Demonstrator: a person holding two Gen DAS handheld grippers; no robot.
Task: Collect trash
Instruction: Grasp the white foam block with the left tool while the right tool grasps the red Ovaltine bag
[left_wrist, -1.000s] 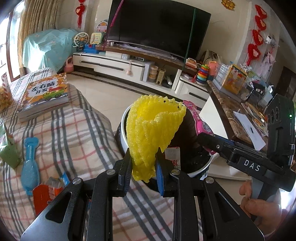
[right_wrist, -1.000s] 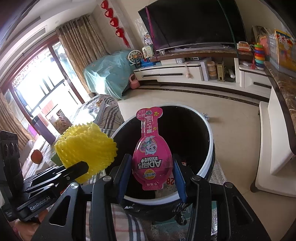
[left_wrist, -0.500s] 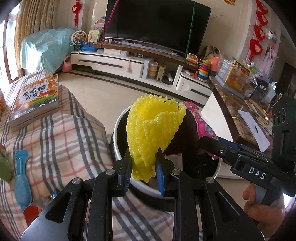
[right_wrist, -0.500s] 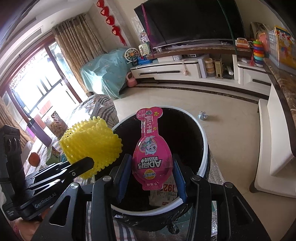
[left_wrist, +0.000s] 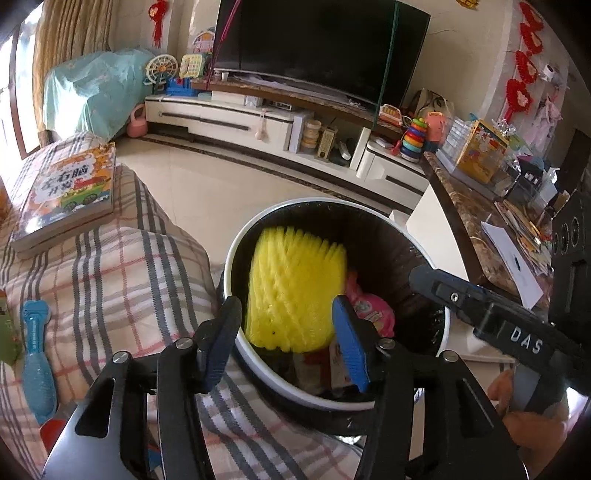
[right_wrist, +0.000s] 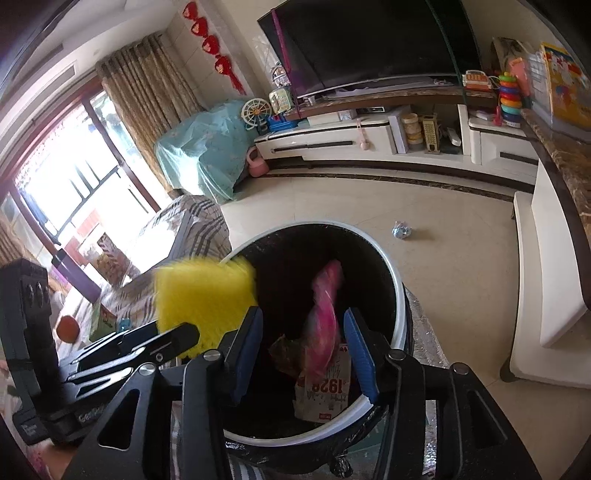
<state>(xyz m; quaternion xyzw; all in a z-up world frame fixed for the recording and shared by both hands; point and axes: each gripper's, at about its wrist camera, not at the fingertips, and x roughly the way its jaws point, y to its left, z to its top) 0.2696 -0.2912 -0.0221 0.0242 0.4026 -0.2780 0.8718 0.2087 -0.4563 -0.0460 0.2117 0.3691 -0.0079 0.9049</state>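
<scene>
A black trash bin with a white rim (left_wrist: 236, 332) (right_wrist: 395, 280) stands beside the plaid couch. My left gripper (left_wrist: 288, 336) is open above the bin's near rim. The yellow foam net (left_wrist: 295, 288) (right_wrist: 205, 299) is blurred and falling loose between its jaws. My right gripper (right_wrist: 303, 350) is open over the bin. The pink snack wrapper (right_wrist: 325, 325) (left_wrist: 369, 310) is blurred and dropping into the bin, onto a white wrapper marked 192 (right_wrist: 325, 391).
The plaid couch (left_wrist: 110, 280) carries a children's book (left_wrist: 70, 188), a blue toy (left_wrist: 37, 354) and a red wrapper at the lower left edge. A crumpled bit of trash (right_wrist: 402, 230) lies on the floor. A TV stand (left_wrist: 258, 122) is behind; a counter (left_wrist: 480, 229) is at right.
Both grippers opened over the bin. The yellow foam net and the pink wrapper left their jaws and are falling into the bin.
</scene>
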